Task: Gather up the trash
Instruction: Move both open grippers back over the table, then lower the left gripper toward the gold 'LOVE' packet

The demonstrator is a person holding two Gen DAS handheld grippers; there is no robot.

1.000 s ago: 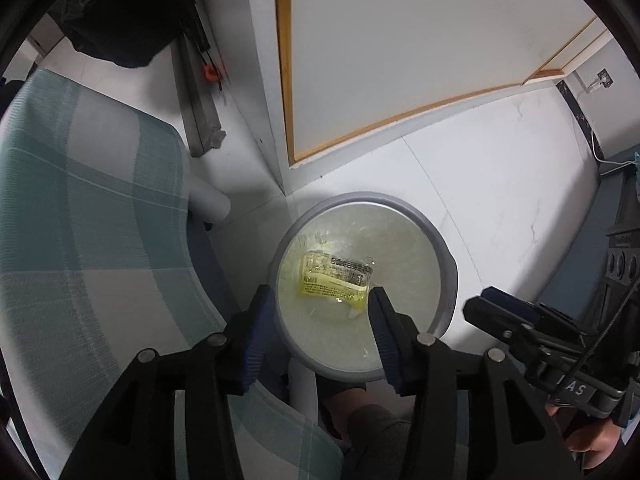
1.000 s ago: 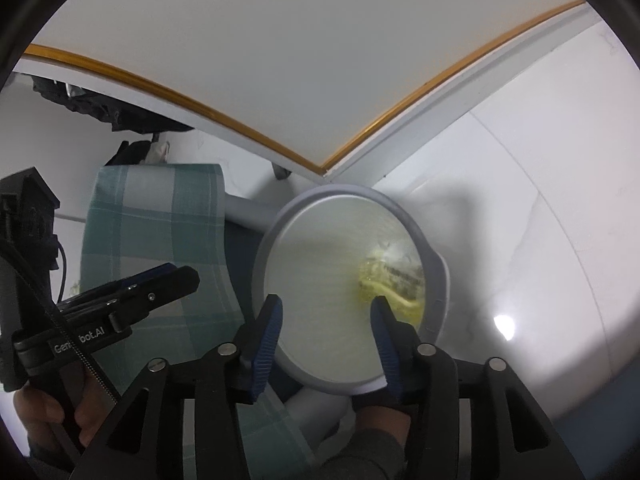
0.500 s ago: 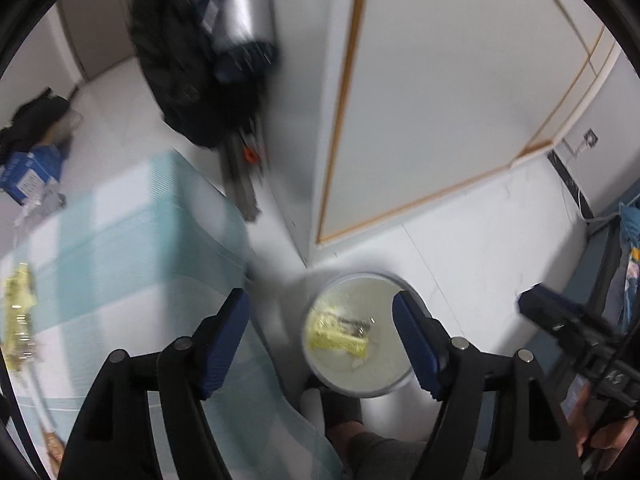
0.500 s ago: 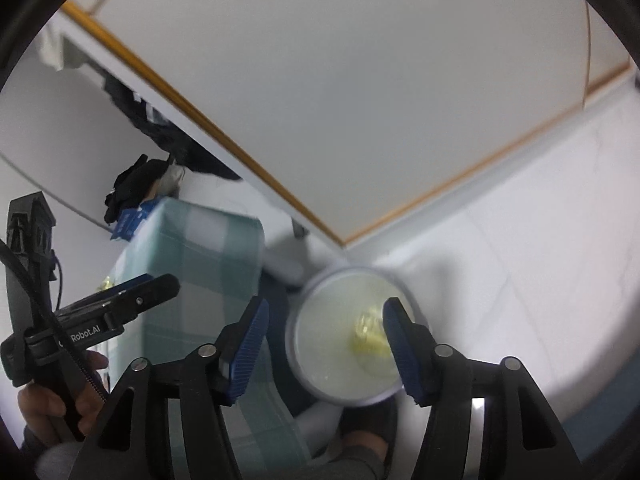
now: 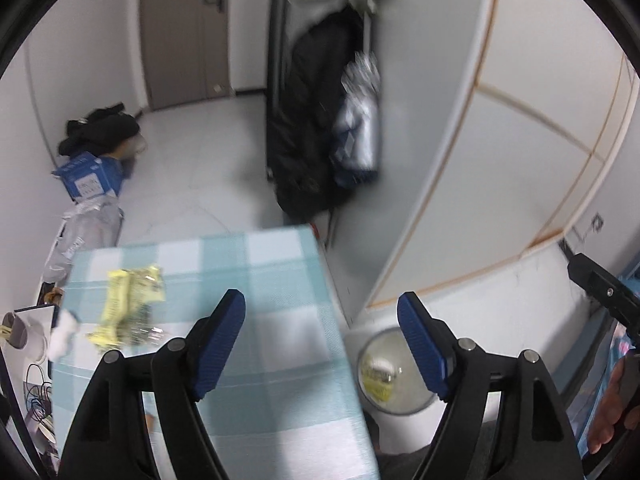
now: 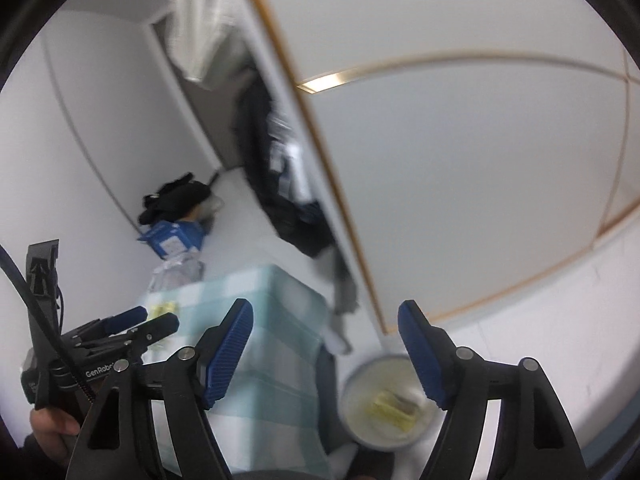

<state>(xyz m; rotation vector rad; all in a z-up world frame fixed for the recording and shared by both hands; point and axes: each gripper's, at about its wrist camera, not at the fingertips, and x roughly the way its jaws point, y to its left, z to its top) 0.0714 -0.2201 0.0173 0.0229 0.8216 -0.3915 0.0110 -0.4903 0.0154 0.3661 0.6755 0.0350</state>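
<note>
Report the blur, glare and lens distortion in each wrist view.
Left wrist view: motion blur smears the hanging clothes and yellow wrappers; fisheye bends the door frame. Right wrist view: blurrier overall, the bin soft, a bright glare streak on the gold trim, dark vignette at the corners.

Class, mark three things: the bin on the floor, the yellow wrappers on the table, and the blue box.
bin (image 5: pixel 416 402), left wrist view, lower rim.
yellow wrappers (image 5: pixel 130 304), left wrist view, middle of the pile.
blue box (image 5: pixel 90 178), left wrist view, front face.
</note>
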